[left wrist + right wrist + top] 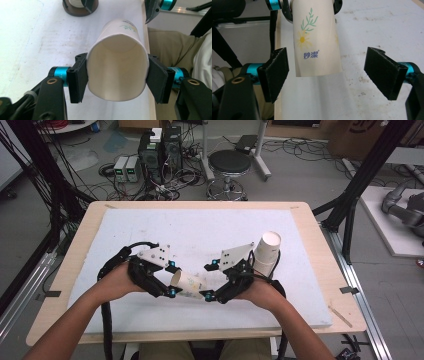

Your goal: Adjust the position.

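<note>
Left gripper (116, 77) is clamped on the rim of a paper cup (117, 65), holding it sideways above the near tabletop (200, 230). Right gripper (327, 75) stands apart around the cup's base, not touching. A cup stack (267, 252) stands at the right.

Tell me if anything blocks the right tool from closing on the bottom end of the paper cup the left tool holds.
Nothing visible does. The right tool stands open, its pads either side of the paper cup and apart from it, with bare table behind. The left tool grips the cup's rim end. The cup stack stands off to the side.
</note>
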Available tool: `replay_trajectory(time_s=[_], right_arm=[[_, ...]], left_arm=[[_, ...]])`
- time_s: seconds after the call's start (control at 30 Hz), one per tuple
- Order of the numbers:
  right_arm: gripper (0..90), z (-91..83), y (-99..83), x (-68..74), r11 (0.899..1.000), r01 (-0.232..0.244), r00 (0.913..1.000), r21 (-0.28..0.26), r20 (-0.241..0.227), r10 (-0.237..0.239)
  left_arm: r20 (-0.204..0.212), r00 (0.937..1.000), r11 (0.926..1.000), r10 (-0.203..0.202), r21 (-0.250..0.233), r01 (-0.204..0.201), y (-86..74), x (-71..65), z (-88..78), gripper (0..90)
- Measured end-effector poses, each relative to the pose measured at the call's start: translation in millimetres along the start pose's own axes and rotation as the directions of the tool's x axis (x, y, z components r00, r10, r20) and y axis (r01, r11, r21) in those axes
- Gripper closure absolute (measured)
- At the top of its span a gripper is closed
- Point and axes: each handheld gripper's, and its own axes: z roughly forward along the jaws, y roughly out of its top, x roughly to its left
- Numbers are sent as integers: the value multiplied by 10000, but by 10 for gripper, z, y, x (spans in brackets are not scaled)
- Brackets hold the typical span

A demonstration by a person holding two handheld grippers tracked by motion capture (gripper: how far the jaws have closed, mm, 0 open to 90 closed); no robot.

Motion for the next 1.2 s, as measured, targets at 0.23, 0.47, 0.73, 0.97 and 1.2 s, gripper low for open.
replay_trajectory(time_s=[0.23,0.47,0.73,0.97,1.2], right_arm=[[203,67,55,5,9980,295,9994,555,165,-304],[203,153,127,19,9929,526,9984,1067,129,-542],[203,286,198,47,9837,773,9969,1622,39,-790],[279,420,213,69,9728,934,9956,2120,-278,-895],[373,440,199,63,9681,985,9946,2306,-556,-879]], left_arm=[[-86,9997,9968,231,772,-224,99,4,1,385],[-43,9993,9895,380,1394,-370,186,14,20,381],[47,9991,9843,427,1711,-429,226,7,81,379],[239,9987,9818,448,1834,-484,244,3,155,377],[253,9983,9833,532,1731,-568,269,-5,185,368]])
